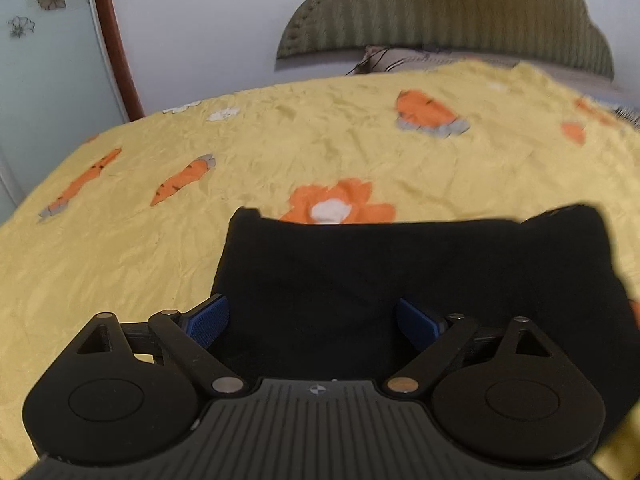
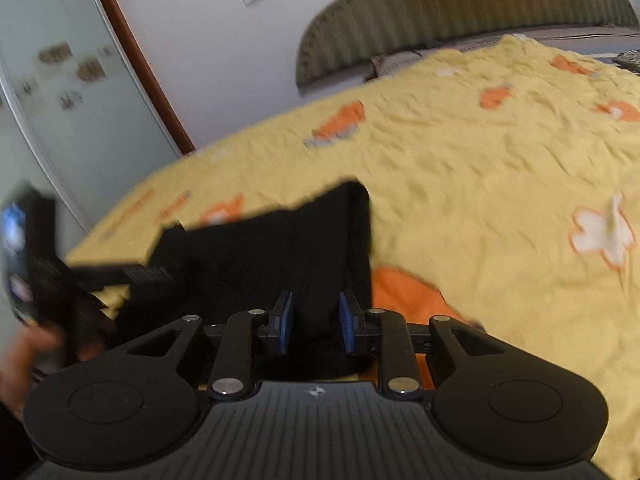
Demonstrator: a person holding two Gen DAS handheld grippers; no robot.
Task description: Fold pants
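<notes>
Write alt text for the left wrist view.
Black pants, folded into a compact block, lie on a yellow bedspread printed with carrots. The left gripper is open above their near edge; a green headboard stands behind.

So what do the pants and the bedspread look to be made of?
Pants: soft matte black fabric, probably knit; they drape limply without sheen, and the weave is too dark to see. Bedspread: thin yellow woven cloth, likely cotton, finely crinkled with printed carrots.

The folded cloth pants [image 1: 420, 276] are plain black. The crinkled yellow bedspread [image 1: 280, 140] carries orange carrots with grey tops, orange flowers with white centres, and white flowers. Both black plastic grippers, left [image 1: 314, 326] and right [image 2: 316, 326], have blue pads [image 2: 285, 326].
</notes>
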